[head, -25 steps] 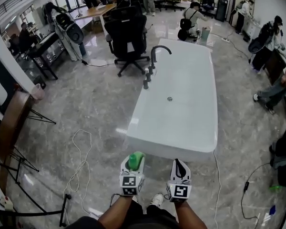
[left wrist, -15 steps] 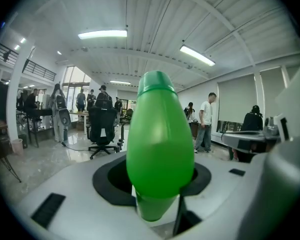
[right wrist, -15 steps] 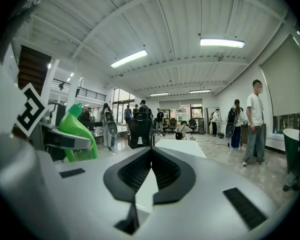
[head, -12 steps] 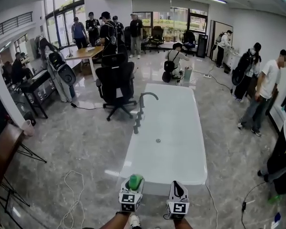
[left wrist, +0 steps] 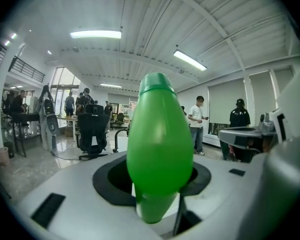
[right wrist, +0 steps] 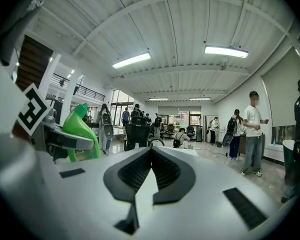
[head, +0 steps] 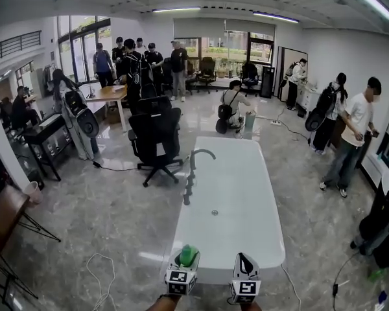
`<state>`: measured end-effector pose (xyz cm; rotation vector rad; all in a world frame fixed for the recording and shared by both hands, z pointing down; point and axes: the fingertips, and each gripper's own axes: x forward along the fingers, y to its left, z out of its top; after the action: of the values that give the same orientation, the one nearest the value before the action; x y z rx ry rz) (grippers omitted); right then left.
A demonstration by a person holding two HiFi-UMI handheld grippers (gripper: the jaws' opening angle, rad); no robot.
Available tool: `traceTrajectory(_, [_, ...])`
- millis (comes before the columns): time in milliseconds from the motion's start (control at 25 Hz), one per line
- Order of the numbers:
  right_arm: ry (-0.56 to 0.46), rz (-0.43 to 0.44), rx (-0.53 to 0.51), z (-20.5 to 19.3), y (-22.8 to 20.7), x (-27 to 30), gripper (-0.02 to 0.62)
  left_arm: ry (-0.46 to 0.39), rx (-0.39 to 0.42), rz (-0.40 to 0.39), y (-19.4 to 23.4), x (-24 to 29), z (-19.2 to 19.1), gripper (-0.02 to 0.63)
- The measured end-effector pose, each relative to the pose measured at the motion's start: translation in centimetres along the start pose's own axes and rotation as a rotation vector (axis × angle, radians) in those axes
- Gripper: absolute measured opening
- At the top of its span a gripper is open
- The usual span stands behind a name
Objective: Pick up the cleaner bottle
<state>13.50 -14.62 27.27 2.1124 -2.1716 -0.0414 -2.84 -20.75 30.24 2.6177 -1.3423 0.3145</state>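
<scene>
while gripped, cleaner bottle (left wrist: 160, 149) upright, cap (left wrist: 156, 81) topmost

Open office-like hall (glossy stone floor (head: 104, 219)) with swivel chair (head: 154, 138), desk (head: 107, 94) and freestanding bathtub (head: 246, 193).

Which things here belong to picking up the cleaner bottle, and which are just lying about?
Part of the job: green bottle, gripped in the left gripper; right gripper, shut and empty.
Just there: white bathtub, tap, black office chair, floor cable, people standing around.
</scene>
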Motion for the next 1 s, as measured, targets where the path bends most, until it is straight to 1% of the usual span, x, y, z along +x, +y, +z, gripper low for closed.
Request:
traceTrajectory(120, [-0.016,0.024,-0.026,1.3,-0.2,0.6,0.017,-0.018,-0.009,0.001,0.1,0.3,1.2,0.187])
traceTrajectory(240, [-0.019,0.028,-0.034,2.0,-1.3,0.5,0.017,-0.021,-0.013,0.004,-0.6,0.6,1.6,0.187])
traceTrajectory(400, [-0.026,0.036,-0.046,2.1,-2.6,1.1,0.017,-0.035,0.003,0.009,-1.3,1.7,1.9,0.186])
traceTrajectory(560, [-0.025,0.047,-0.047,2.0,-3.7,2.1,0.017,-0.058,-0.01,0.004,-2.1,2.9,2.7,0.186])
traceTrajectory(720, [-0.034,0.06,-0.048,2.2,-4.6,2.3,0.017,-0.033,-0.007,0.012,-3.1,3.3,2.7,0.186])
traceTrajectory(760, [-0.036,0.063,-0.05,2.2,-4.8,2.3,0.017,-0.04,-0.009,0.01,-3.5,3.5,2.8,0.186])
traceTrajectory(840, [-0.032,0.067,-0.042,2.0,-5.3,2.4,0.017,-0.054,-0.009,0.006,-3.9,3.7,2.9,0.186])
traceTrajectory(1000, [-0.027,0.07,0.02,1.9,-6.1,2.6,0.017,-0.059,-0.01,0.009,-4.3,4.0,2.8,0.186])
